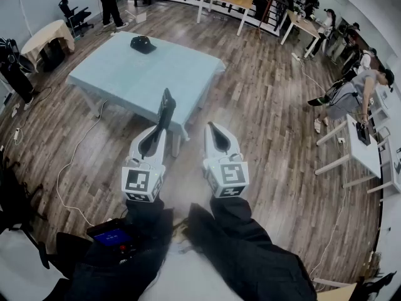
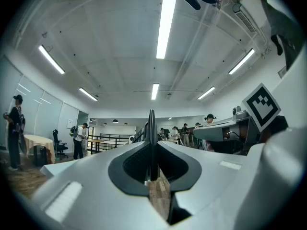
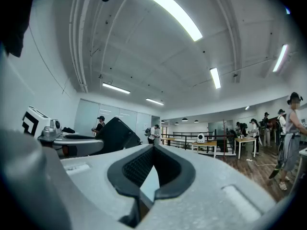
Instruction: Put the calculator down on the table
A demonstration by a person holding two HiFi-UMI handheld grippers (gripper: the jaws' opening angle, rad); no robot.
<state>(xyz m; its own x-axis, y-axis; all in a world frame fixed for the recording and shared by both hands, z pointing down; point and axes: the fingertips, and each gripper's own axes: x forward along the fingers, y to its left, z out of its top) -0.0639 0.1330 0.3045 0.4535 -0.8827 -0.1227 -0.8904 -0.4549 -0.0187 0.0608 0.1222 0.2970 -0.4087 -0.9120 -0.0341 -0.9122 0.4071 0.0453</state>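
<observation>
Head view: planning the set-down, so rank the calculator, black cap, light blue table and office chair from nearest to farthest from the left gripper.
1. calculator, clamped by the left gripper.
2. table, just ahead.
3. black cap, on the table's far end.
4. office chair, far left, beyond the table.

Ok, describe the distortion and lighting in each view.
Head view: fisheye bows the floor, corners dark, table evenly lit. Left gripper view: ceiling lamps blown out, calculator edge-on. Right gripper view: same glare, right claw slightly soft.
</observation>
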